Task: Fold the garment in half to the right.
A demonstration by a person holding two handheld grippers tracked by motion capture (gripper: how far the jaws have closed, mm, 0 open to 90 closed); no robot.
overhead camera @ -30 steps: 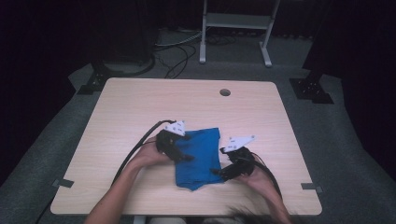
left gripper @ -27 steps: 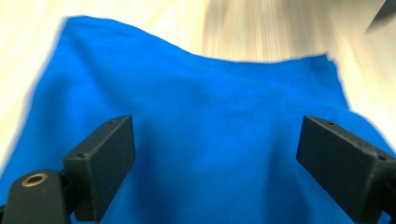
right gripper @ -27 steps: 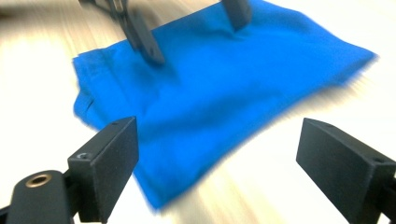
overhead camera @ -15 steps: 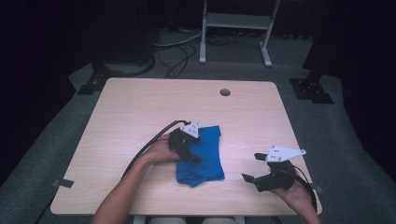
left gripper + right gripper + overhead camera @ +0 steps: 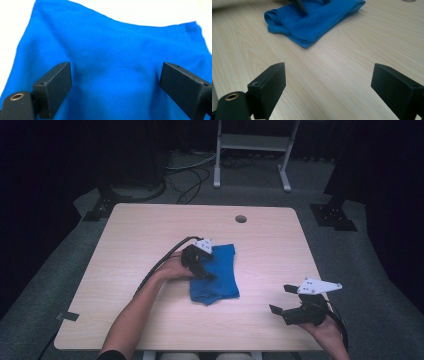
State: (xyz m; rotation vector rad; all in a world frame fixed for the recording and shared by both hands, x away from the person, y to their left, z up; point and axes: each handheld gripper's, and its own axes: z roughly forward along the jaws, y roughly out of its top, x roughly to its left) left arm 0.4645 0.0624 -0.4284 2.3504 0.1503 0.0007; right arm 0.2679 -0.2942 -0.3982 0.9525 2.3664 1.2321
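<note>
Folded blue cloth point(image 5: 216, 275) laid near centre of table point(image 5: 140, 235). Left gripper point(image 5: 204, 270) set over cloth, jaws spread, nothing clamped. Right gripper point(image 5: 281, 300) held well right of cloth, jaws wide, empty.

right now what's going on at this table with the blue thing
A person is working on a folded blue cloth on a wooden table, with a tool in each hand. The left tool is over the cloth, jaws open with the fabric spread beneath them. The right tool is off to the side near the table's front right corner, jaws open and empty, apart from the cloth.
</note>
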